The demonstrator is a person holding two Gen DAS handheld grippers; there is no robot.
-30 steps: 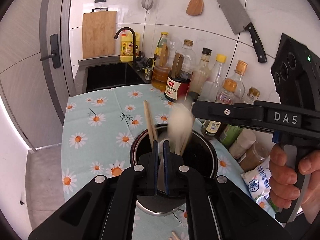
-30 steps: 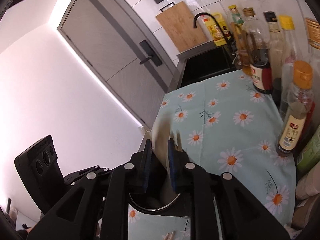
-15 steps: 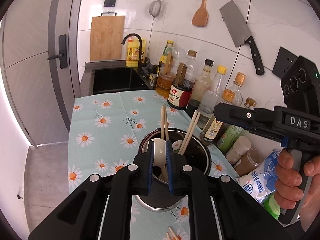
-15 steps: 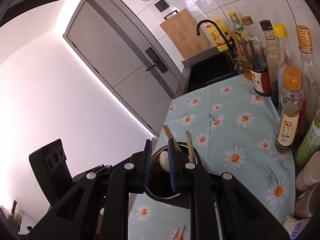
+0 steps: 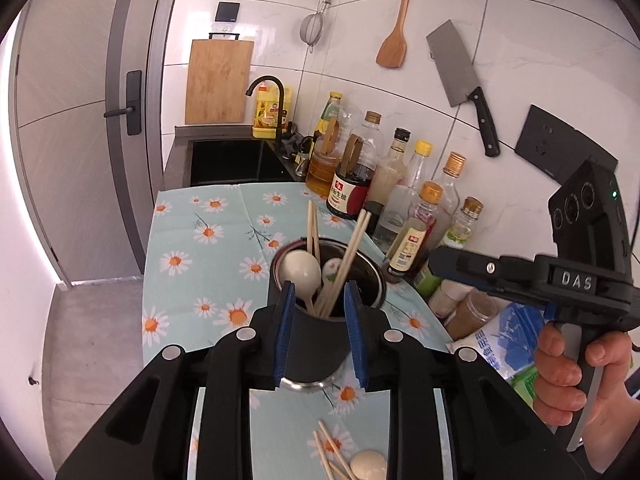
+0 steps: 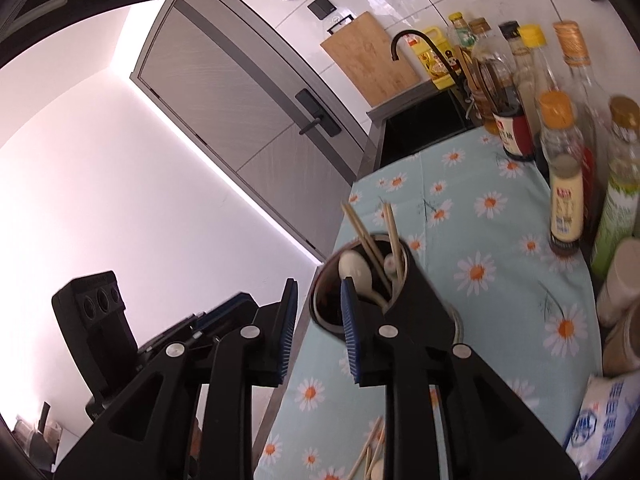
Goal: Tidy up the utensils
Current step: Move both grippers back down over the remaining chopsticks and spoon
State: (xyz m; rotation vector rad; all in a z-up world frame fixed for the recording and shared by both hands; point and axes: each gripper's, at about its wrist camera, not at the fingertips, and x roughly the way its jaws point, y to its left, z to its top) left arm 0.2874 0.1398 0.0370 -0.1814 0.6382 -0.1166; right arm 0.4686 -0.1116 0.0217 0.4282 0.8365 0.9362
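Observation:
A black utensil holder (image 5: 320,344) with a steel rim stands on the daisy cloth, with chopsticks (image 5: 348,256) and two white spoons (image 5: 300,270) in it. My left gripper (image 5: 320,332) hangs just short of it. Its jaws are opening with nothing between the blue pads. In the right wrist view the same holder (image 6: 416,292) sits beyond my right gripper (image 6: 320,328), whose jaws are also opening and empty. The right gripper (image 5: 440,268), held in a hand, shows at the right of the left wrist view. Loose chopsticks (image 5: 332,452) and a white spoon (image 5: 368,464) lie on the cloth nearest me.
Sauce and oil bottles (image 5: 352,176) line the tiled wall to the right, with jars and a blue-white bag (image 5: 504,340) nearer. A black sink (image 5: 232,160) lies at the far end. The cloth's left edge (image 5: 150,280) drops to the floor. A cleaver (image 5: 460,76) hangs on the wall.
Both grippers have drawn back and upward from the holder, and their jaws have spread. The white blur between the jaws is gone; the spoons now stand in the holder.

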